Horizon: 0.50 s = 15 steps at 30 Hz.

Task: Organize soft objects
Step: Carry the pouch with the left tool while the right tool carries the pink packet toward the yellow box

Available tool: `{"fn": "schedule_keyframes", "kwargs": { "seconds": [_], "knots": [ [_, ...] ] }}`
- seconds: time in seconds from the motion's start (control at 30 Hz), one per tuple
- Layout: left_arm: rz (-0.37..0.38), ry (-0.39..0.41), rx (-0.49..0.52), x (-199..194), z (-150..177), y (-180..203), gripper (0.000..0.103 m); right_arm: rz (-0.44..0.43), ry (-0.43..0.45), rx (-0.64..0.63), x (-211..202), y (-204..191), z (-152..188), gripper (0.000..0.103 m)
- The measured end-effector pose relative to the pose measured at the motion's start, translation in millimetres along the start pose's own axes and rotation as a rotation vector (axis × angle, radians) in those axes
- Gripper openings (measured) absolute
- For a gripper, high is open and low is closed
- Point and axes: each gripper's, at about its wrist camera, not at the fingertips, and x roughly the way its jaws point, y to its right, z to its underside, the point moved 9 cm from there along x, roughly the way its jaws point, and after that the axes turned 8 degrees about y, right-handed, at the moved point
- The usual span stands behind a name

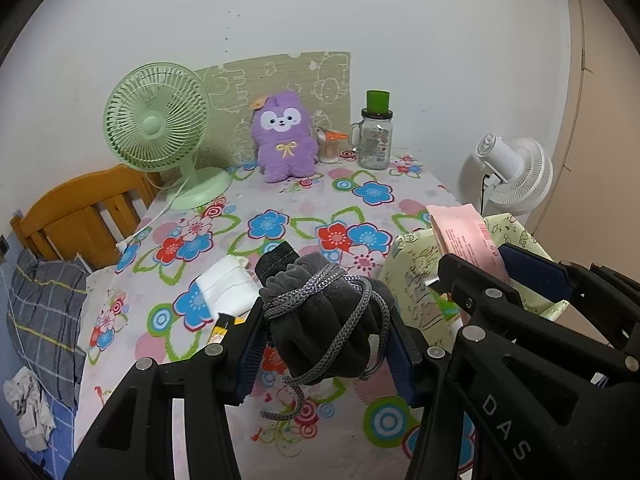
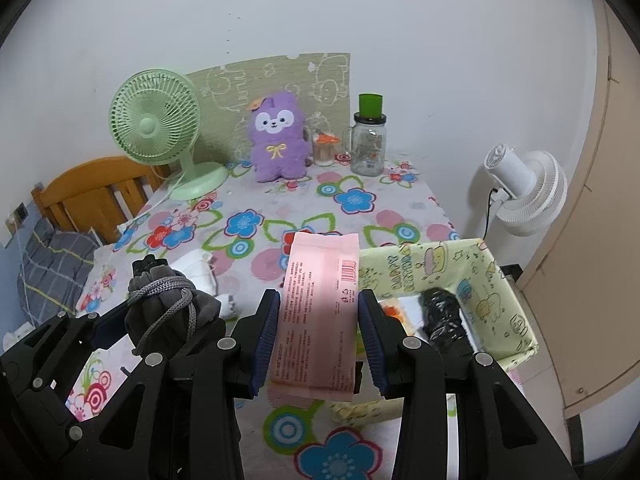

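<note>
My left gripper (image 1: pixel 326 320) is shut on a dark grey drawstring pouch (image 1: pixel 320 320) with a grey braided cord, held above the flowered tablecloth (image 1: pixel 320 208). My right gripper (image 2: pixel 318 312) is shut on a pink soft pack (image 2: pixel 320 308) with a barcode, held upright just left of the pale green fabric box (image 2: pixel 500 280). In the left wrist view the right gripper (image 1: pixel 500 272) and the pink pack (image 1: pixel 464 236) hang over the box (image 1: pixel 412 272). In the right wrist view the pouch (image 2: pixel 168 312) sits at the left. A white folded cloth (image 1: pixel 228 284) lies on the table behind the pouch.
Inside the box lies a black crinkled bundle (image 2: pixel 444 316). At the table's far edge stand a green fan (image 1: pixel 160 128), a purple plush toy (image 1: pixel 282 140), a small cup (image 1: pixel 330 148) and a glass jar with a green cap (image 1: pixel 374 136). A white fan (image 1: pixel 516 172) stands right; a wooden bed frame (image 1: pixel 80 212) is left.
</note>
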Motion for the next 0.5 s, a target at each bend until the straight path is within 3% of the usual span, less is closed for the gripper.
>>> {"fn": "schedule_keyframes", "kwargs": {
  "seconds": [0.5],
  "knots": [
    [0.037, -0.015, 0.036, 25, -14, 44, 0.056, 0.04, -0.015, 0.023, 16, 49, -4, 0.044]
  ]
}}
